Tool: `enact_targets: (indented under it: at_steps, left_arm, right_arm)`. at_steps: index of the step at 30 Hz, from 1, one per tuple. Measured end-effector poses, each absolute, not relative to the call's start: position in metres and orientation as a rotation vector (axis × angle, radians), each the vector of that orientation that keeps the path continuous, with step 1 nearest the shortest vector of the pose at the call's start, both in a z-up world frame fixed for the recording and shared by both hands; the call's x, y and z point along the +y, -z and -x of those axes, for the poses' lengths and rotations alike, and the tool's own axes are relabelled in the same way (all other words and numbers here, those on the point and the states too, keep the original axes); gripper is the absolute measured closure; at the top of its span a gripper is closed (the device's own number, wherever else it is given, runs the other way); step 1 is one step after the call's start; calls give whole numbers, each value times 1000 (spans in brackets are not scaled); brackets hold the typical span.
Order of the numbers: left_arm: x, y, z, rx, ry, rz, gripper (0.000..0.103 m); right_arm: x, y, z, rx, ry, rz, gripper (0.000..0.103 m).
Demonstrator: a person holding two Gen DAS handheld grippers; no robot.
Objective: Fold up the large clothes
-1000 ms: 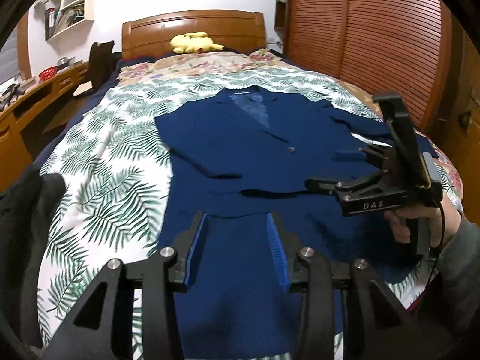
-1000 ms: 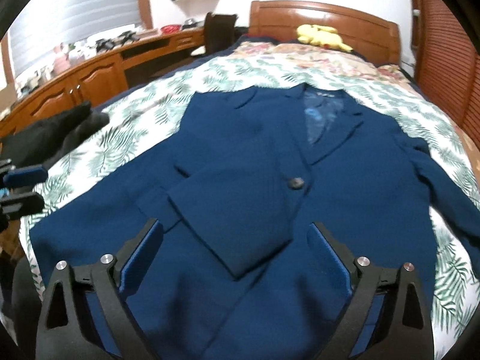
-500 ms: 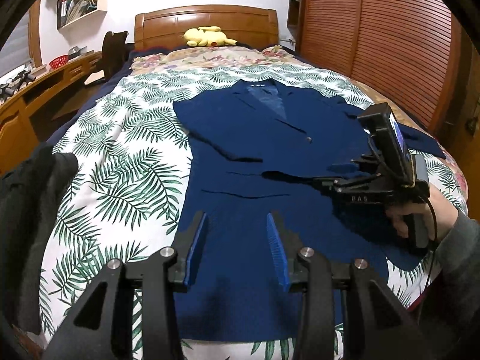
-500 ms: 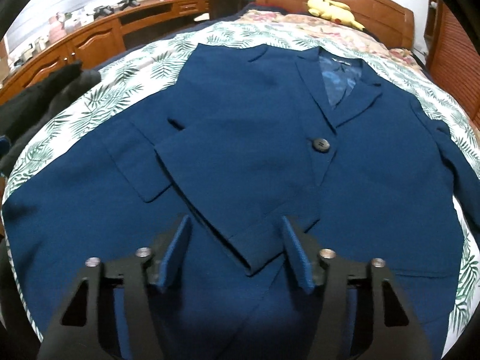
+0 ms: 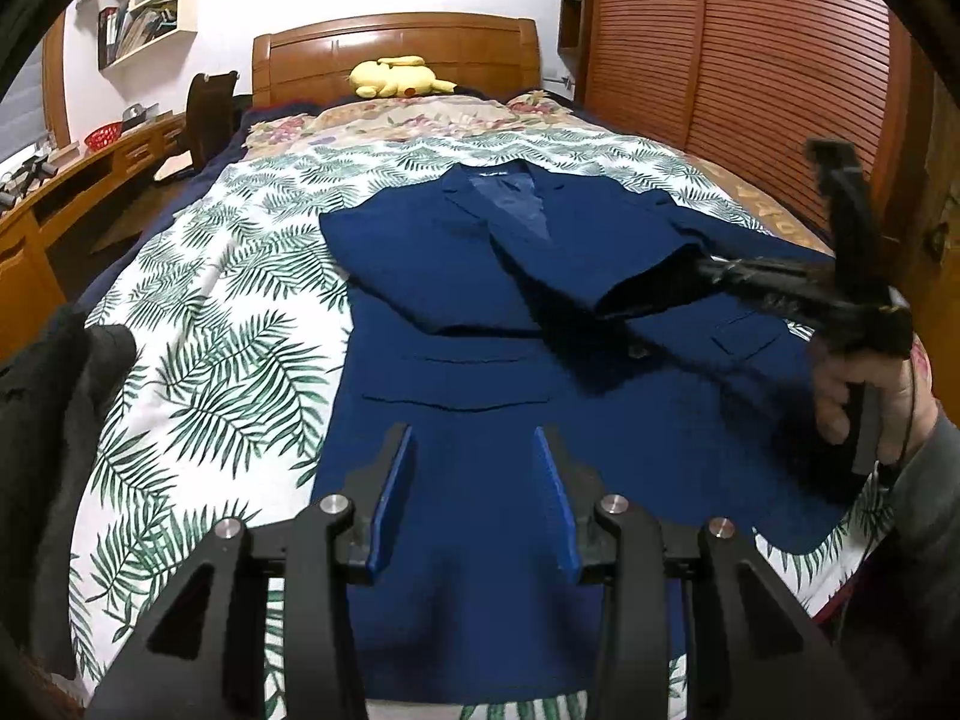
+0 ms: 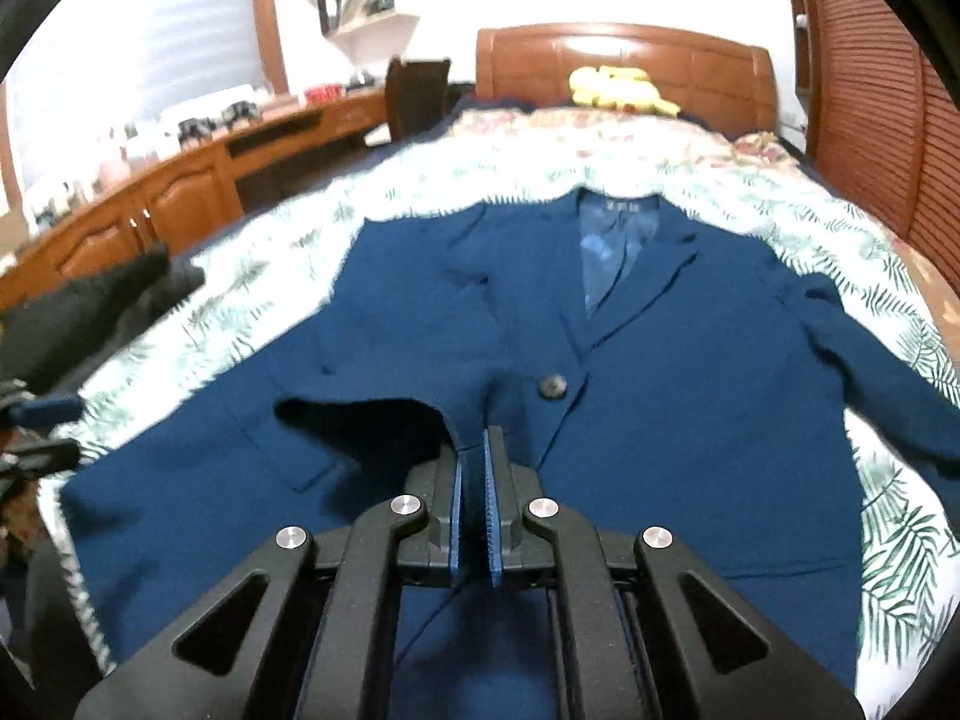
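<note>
A navy blazer (image 5: 480,276) lies face up on the fern-print bedcover (image 5: 210,330), collar toward the headboard, its left sleeve folded across the chest. My right gripper (image 6: 474,450) is closing its jaws on the sleeve cuff (image 6: 360,414), which is pinched between the pads and raised off the jacket just below the front button (image 6: 551,387). The left wrist view shows that gripper (image 5: 702,270) from the side, a hand (image 5: 864,396) around its handle, the cuff (image 5: 630,300) lifted. My left gripper (image 5: 474,480) hovers open over the blazer's hem, nothing between its fingers.
A yellow plush toy (image 5: 396,77) rests against the wooden headboard (image 5: 396,42). Dark clothing (image 5: 54,408) is heaped at the bed's left edge. A wooden desk (image 6: 150,204) runs along the left wall, and slatted wardrobe doors (image 5: 750,60) stand close on the right.
The right gripper went from wide open over the folded sleeve to shut on its cuff, then rose and drew it up and toward the right. The left gripper stayed open above the hem.
</note>
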State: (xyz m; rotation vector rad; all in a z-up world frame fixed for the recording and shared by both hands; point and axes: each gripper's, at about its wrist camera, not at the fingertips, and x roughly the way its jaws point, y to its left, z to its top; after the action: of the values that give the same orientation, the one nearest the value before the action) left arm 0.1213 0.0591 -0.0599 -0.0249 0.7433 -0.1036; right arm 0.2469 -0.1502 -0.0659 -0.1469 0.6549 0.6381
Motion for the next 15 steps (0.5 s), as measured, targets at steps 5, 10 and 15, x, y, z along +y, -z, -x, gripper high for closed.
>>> enact_targets:
  at_steps: [5, 10, 15]
  left_arm:
    - [46, 59, -126, 742, 114, 19, 64]
    - [29, 57, -130, 740, 131, 9, 64]
    - [7, 56, -138, 738, 153, -8, 64]
  right_arm:
    - [-181, 44, -232, 594, -634, 94, 100]
    - [-215, 36, -222, 568, -584, 74, 100]
    - [-246, 50, -230, 630, -484, 76, 100]
